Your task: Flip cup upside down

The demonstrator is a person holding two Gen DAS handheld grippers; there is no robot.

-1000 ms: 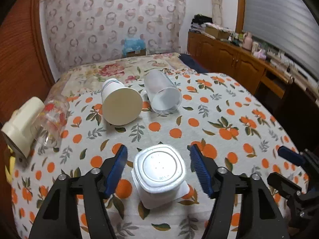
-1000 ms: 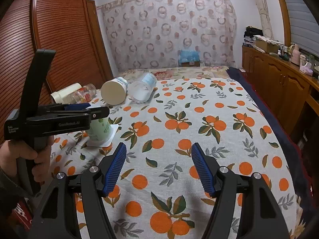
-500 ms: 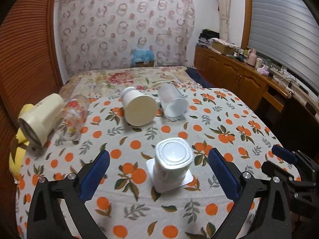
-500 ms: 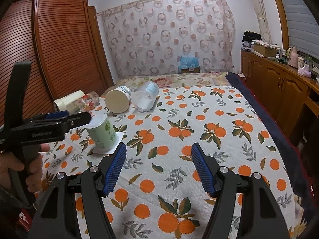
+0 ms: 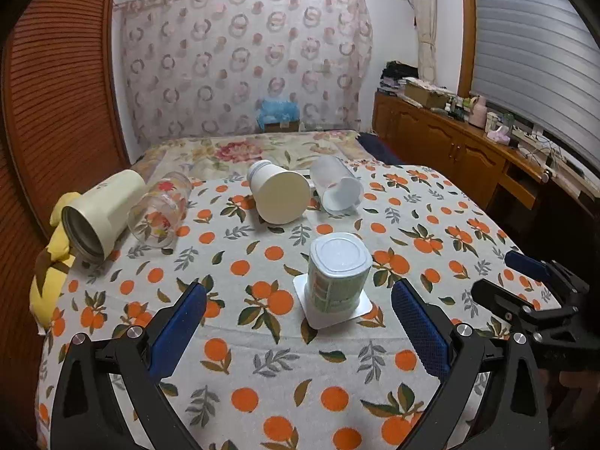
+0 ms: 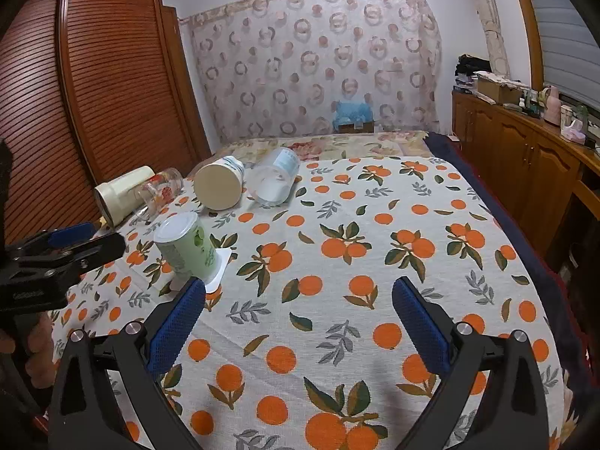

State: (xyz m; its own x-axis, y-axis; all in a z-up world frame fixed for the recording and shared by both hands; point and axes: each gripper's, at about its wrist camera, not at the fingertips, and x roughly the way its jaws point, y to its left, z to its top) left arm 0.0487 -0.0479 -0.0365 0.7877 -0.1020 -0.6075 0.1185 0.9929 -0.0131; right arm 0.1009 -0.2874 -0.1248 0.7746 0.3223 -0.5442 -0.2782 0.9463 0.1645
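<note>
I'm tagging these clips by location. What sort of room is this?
Probably a bedroom at home: the cups lie on a bed under an orange-print cover, with a louvred wardrobe to the left and a cluttered wooden sideboard beneath a shuttered window.

Four containers lie toppled on the orange-print tablecloth (image 5: 337, 367).

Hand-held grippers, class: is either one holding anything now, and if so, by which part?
Nothing is held. The left hand-held gripper and right hand-held gripper are both open; the green-labelled plastic cup stands free, upside down.
</note>
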